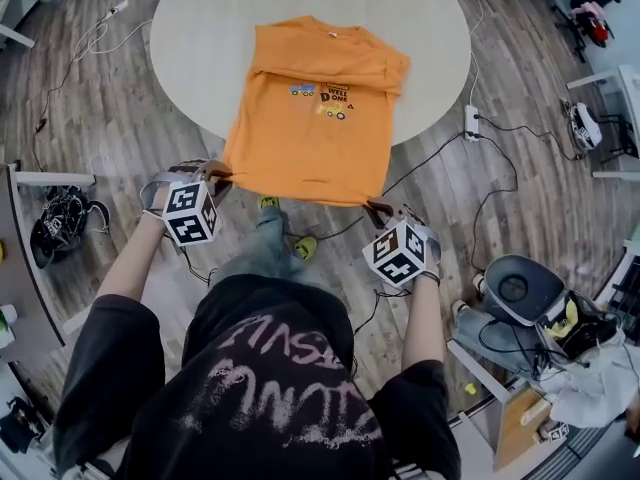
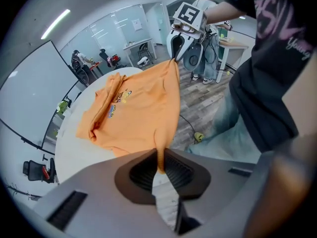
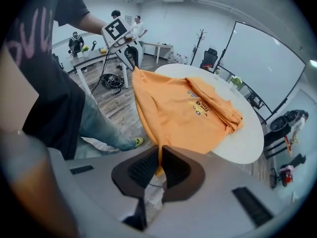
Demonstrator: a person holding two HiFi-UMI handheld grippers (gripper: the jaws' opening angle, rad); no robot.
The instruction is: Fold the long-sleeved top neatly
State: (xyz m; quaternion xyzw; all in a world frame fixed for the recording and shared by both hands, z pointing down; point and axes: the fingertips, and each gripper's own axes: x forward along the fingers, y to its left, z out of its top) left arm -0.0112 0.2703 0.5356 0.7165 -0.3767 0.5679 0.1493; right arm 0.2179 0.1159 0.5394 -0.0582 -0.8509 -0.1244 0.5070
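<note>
An orange long-sleeved top (image 1: pixel 315 118) with a small printed design lies half on the round pale table (image 1: pixel 200 28), its lower part drawn off the near edge and stretched in the air. My left gripper (image 1: pixel 212 175) is shut on the hem's left corner; in the left gripper view the orange top (image 2: pixel 136 108) runs into the left gripper (image 2: pixel 159 168). My right gripper (image 1: pixel 378 206) is shut on the hem's right corner, and the top (image 3: pixel 183 113) hangs from the right gripper (image 3: pixel 159 165) in its own view. The sleeves look folded in over the chest.
Cables and a white power strip (image 1: pixel 472 120) lie on the wooden floor right of the table. A grey round appliance (image 1: pixel 520 290) and a cluttered desk stand at the lower right, a dark bag (image 1: pixel 60 223) at the left. Other people and desks (image 3: pixel 119 33) are at the room's far side.
</note>
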